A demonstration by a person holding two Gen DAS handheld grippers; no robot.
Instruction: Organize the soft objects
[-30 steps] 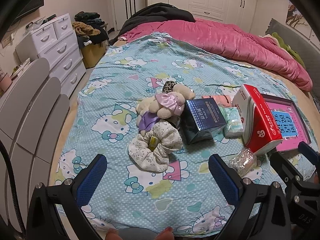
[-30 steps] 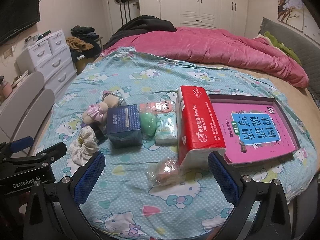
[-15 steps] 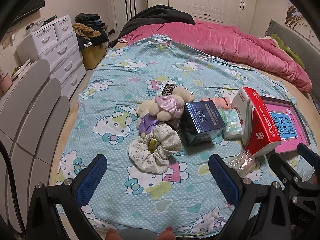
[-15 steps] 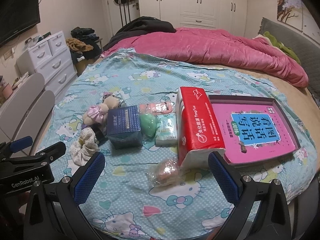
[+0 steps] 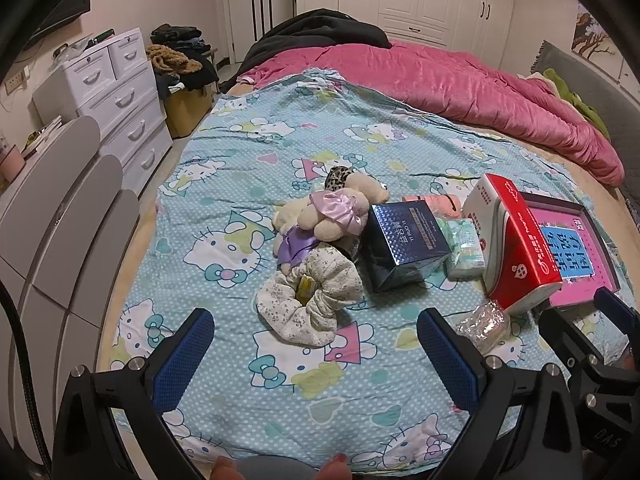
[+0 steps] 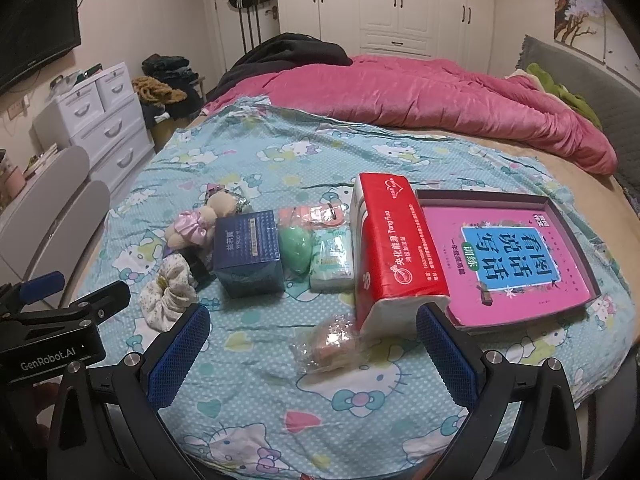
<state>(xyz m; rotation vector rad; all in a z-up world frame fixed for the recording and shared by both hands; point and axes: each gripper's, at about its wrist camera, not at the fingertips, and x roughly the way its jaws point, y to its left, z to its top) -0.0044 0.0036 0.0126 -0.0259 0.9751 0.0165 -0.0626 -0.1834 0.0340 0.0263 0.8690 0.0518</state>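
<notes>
1. Left wrist view: The left claw (image 5: 314,354) hung released and empty above the near end of the bed (image 5: 240,168), its blue pads wide apart. Just ahead of it lay a floral scrunchie (image 5: 310,304), with a plush bear (image 5: 328,212) in a lilac dress touching its far side. A dark blue box (image 5: 404,246) stood right beside both. The scrunchie looked light and fully limp, likely to fold flat under a pinch, so one gathered side of the ring seemed the better hold. The bear looked squashy but bulkier; its body would probably give a surer grip than a limb.

2. Right wrist view: The right claw (image 6: 312,358) was likewise spread open with nothing in it. Between its pads sat a crinkled clear bag (image 6: 330,342) with something pinkish inside, resting against the end of a red tissue pack (image 6: 394,248). A small tissue packet (image 6: 332,258) and a green soft item (image 6: 296,250) lay between the pack and the blue box. The film looked slippery, so pinching through the bag onto its contents was judged safer. A pink book (image 6: 504,256) in its tray lay beside the tissue pack.
</notes>
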